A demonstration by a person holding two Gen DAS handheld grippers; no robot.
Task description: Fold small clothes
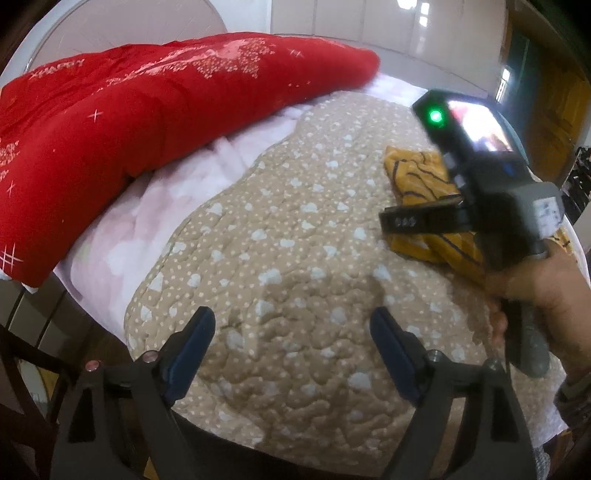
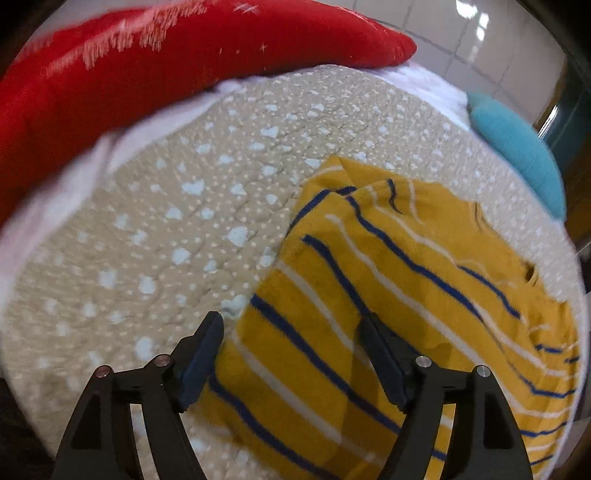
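Beige quilt (image 2: 155, 236) bears a striped shirt (image 2: 388, 295), partly cut off.

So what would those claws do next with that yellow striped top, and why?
Probably lower the right gripper and close on the crumpled yellow striped shirt: its fingers are open, straddling the near edge, holding nothing. The left gripper is open over bare quilt.

A home bedroom.
Ahead of the claws: a bed under a beige quilt (image 1: 295, 258), a red duvet (image 1: 129, 110) beyond, probably wardrobe doors (image 1: 332, 18) behind.
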